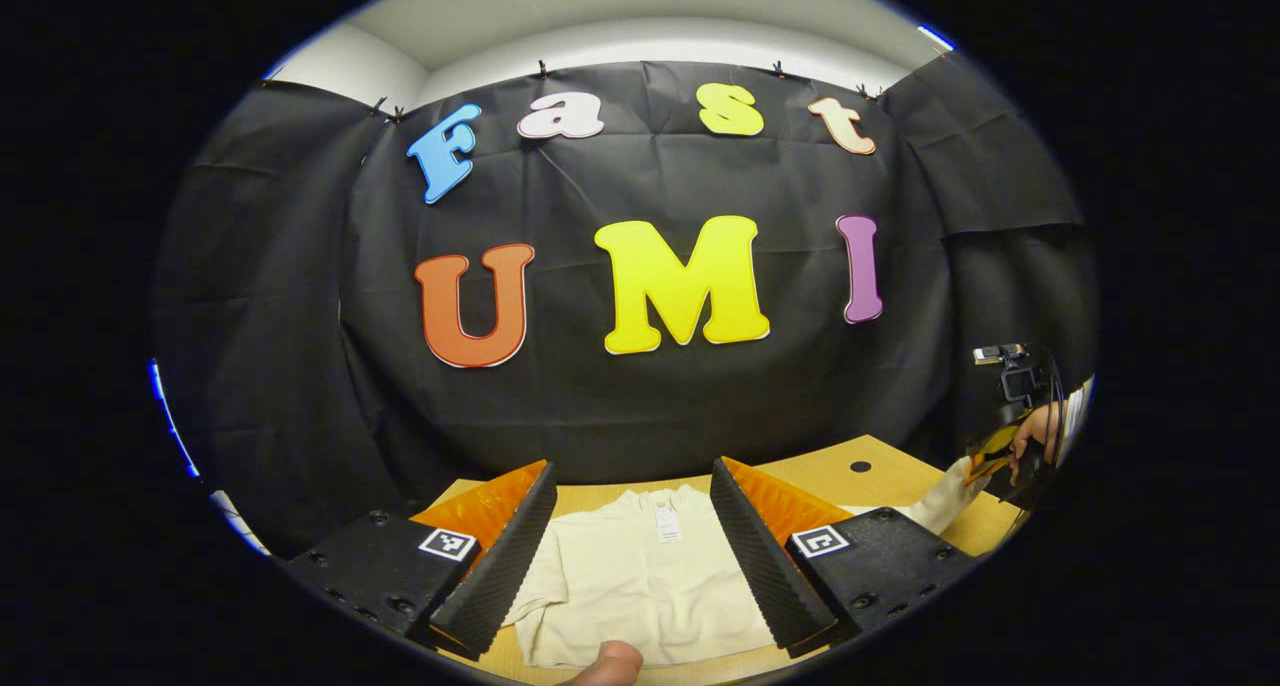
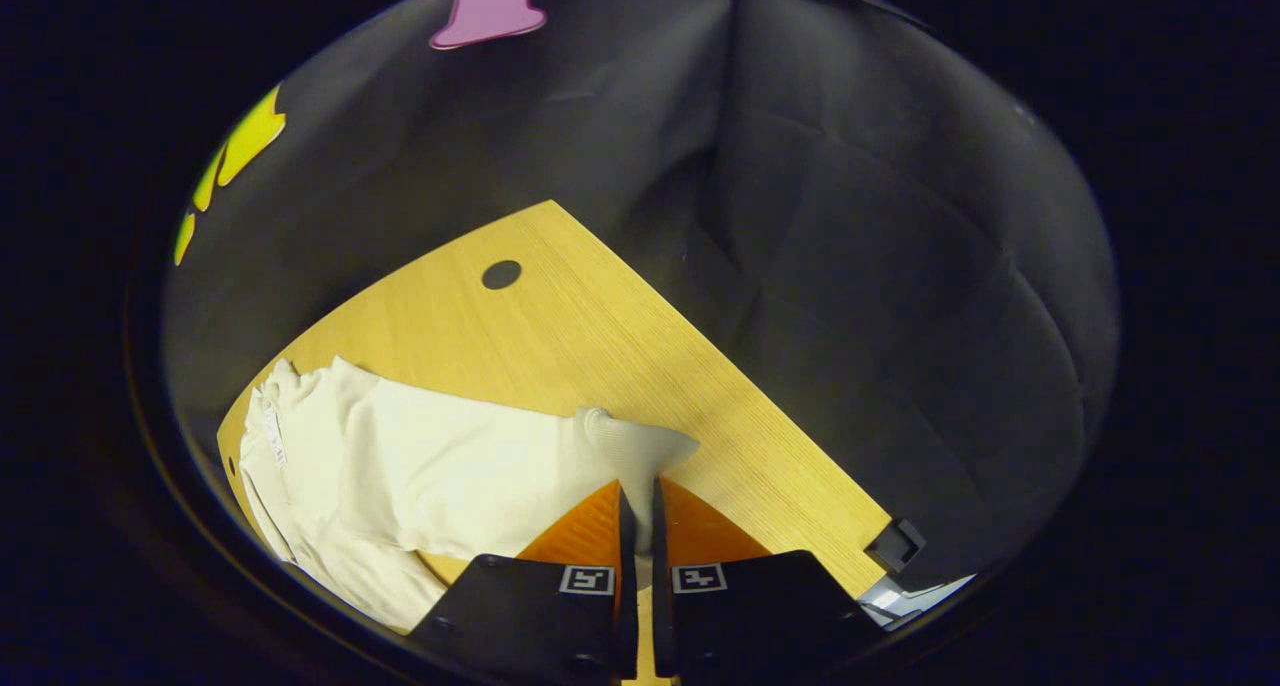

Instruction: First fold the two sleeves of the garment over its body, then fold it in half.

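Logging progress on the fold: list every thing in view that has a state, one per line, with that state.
garment: spread on the table, body flat, not yet folded in half.
sleeve: stretched out sideways, cuff lifted, not yet over the body.
right gripper: shut on the sleeve cuff.
left gripper: open above the garment body, holding nothing.
table: bare wood beyond the garment.
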